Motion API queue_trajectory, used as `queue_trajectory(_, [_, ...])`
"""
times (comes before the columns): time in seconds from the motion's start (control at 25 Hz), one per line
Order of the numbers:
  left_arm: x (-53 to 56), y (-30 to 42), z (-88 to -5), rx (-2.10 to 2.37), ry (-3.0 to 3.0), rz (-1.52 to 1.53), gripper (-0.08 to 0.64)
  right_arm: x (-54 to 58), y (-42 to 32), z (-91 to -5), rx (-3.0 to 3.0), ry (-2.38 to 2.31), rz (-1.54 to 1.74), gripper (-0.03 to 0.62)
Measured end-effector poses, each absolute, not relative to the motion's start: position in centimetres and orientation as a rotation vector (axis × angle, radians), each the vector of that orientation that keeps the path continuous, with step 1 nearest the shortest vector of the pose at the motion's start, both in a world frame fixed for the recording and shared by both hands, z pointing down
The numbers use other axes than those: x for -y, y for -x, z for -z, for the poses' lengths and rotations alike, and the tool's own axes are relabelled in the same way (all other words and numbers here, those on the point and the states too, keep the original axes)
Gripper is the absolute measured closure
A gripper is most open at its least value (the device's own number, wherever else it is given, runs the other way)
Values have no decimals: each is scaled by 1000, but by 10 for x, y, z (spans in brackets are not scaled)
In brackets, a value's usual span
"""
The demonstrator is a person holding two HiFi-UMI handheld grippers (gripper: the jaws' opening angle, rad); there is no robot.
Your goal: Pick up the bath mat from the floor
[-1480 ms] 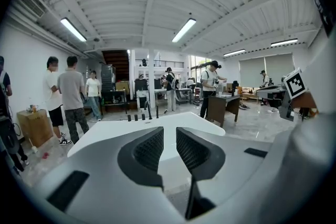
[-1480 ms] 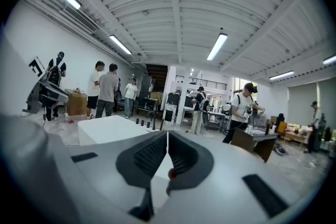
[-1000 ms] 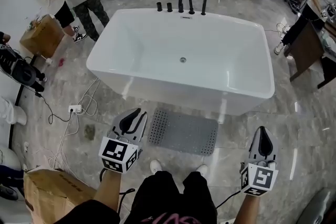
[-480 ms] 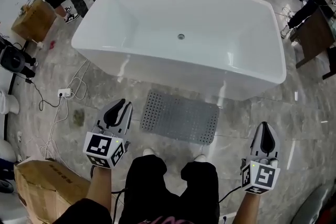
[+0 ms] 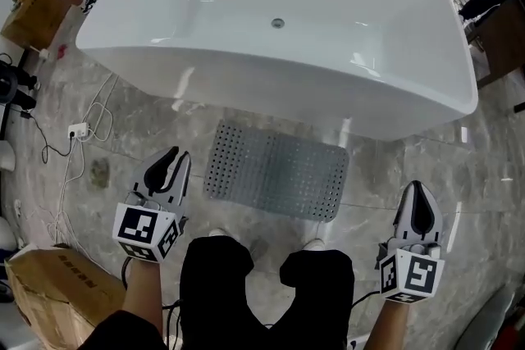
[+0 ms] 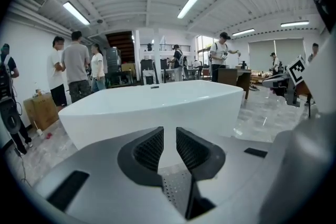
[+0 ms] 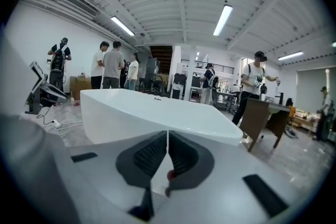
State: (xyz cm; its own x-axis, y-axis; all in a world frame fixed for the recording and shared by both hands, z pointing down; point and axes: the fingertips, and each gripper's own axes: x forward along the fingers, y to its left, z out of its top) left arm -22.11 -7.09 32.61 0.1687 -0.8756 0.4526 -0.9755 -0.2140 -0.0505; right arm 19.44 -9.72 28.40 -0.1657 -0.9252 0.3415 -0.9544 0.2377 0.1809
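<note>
The grey bath mat [image 5: 275,170] lies flat on the shiny stone floor [image 5: 148,127]. It is full of little holes. It sits just in front of the big white bathtub [image 5: 287,86], on the near side of it. The far edge of the mat is close to the tub wall.

The inside of the tub is smooth and white, with a small round drain [image 5: 277,23] in the bottom.

The left gripper [image 5: 170,160] is up in the air, just left of the mat and not touching it. Its jaws are a little bit apart, with nothing between them.

The right gripper [image 5: 417,194] is well off to the right of the mat, also in the air. Its jaws are pressed together, with nothing between them.

The person's feet in white shoes [image 5: 218,235] stand just near the mat's near edge.

A brown cardboard box [image 5: 57,299] sits at the near left. You cannot see inside it. Another brown box [image 5: 33,12] is far left. A white plug strip [image 5: 78,129] with wires lies on the floor to the left.
</note>
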Motion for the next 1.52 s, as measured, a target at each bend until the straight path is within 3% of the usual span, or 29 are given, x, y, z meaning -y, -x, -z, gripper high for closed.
queue_trajectory(1.08, [107, 239, -615, 1815, -2207, -637, 483, 143, -197, -562, 2190, -1692, -120, 571])
queue_trajectory(1.52, [123, 213, -662, 1761, -2345, -673, 483, 135, -214, -632, 2177, -1660, -64, 572])
